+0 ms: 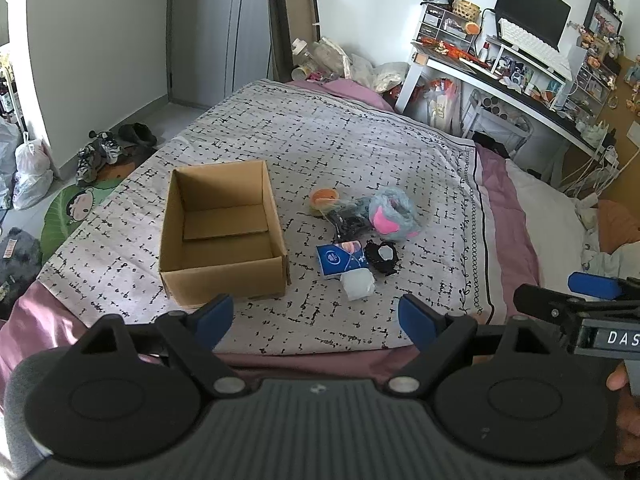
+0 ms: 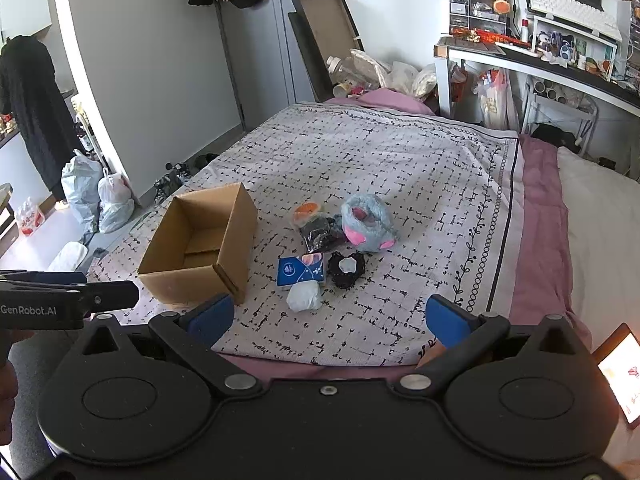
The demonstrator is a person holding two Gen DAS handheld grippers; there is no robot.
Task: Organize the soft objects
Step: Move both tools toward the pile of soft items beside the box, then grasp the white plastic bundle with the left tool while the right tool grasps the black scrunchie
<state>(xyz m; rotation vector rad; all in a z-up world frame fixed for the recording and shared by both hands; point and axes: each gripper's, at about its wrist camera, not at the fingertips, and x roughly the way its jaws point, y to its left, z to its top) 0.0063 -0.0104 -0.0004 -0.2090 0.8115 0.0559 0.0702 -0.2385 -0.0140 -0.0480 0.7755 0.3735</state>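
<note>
An open, empty cardboard box stands on the bed's patterned blanket. To its right lies a cluster: a blue-pink plush toy, an orange item in plastic, a black bagged item, a blue tissue pack, a black scrunchie and a white soft lump. My left gripper is open and empty at the bed's near edge. My right gripper is open and empty, also short of the objects.
A cluttered desk with monitor stands at the right. Shoes and plastic bags lie on the floor left of the bed. A white pillow lies at the right. A phone lies near my right gripper.
</note>
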